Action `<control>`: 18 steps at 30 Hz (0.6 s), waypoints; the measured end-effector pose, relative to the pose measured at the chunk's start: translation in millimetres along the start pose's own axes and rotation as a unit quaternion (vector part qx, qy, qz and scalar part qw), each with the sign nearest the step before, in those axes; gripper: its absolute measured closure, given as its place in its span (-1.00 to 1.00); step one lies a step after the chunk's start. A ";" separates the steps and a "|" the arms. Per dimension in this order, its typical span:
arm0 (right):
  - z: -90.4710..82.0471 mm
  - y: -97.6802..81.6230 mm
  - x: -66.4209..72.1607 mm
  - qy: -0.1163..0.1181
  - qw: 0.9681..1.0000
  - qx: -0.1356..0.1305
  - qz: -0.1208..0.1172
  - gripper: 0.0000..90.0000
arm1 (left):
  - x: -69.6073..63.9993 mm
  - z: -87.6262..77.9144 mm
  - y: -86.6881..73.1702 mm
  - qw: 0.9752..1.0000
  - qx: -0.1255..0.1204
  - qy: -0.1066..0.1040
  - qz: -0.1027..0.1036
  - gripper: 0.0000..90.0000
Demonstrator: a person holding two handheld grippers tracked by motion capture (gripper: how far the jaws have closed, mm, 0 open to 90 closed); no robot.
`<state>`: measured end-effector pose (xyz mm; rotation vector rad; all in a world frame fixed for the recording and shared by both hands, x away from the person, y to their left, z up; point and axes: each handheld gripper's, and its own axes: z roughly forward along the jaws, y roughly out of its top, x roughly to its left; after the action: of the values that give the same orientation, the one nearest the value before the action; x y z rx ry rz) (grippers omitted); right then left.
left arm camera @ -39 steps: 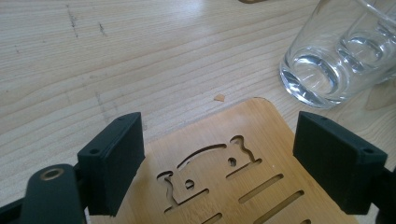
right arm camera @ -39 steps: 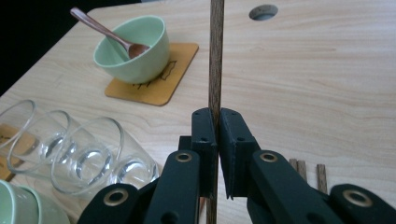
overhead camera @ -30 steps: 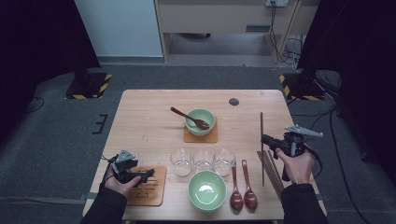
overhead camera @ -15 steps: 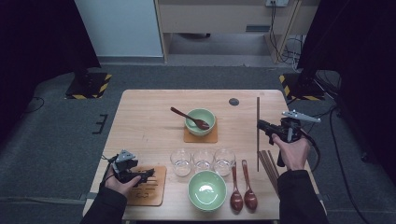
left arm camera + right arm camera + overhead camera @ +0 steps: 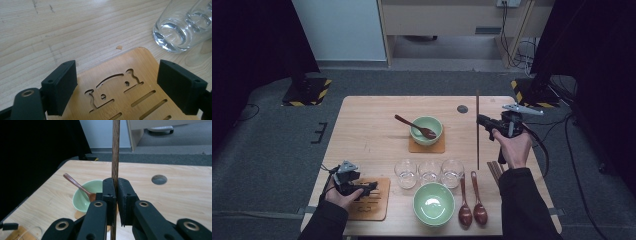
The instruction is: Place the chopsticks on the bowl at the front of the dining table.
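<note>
High view: right hand-held gripper [image 5: 486, 123] clamped on a single dark chopstick [image 5: 477, 130], held upright above the bench [image 5: 372, 120], now farther in from the right edge than before. Left hand-held gripper [image 5: 364, 188] wide open over a trivet [image 5: 374, 207]. Counted: two bowls, three glasses, three spoons.

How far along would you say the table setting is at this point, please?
Looks done: one bowl with a spoon sits on a coaster. In hand: the right tool grips one chopstick upright above the table. Left: the front bowl, two spoons, remaining chopsticks, and the trivet under the open left tool.
</note>
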<state>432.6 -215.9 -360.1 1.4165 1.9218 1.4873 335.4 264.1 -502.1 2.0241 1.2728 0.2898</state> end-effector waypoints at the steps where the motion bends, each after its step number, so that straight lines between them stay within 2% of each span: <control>1: 2.1 2.6 1.5 0.001 1.000 0.000 -0.001 0.89 | 0.2 0.4 -0.1 1.000 0.002 0.000 0.000 -0.65; 16: 37.9 25.2 22.0 0.018 1.000 -0.011 -0.018 0.89 | 1.0 1.9 0.8 1.000 0.006 -0.003 0.001 -0.65; 18: 42.1 26.9 23.2 0.024 1.000 -0.012 -0.013 0.89 | 1.1 2.0 0.8 1.000 0.006 -0.003 0.001 -0.65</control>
<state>466.6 -174.6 -346.9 1.3519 1.9361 1.5401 337.6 263.9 -503.2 2.0352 1.2715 0.2763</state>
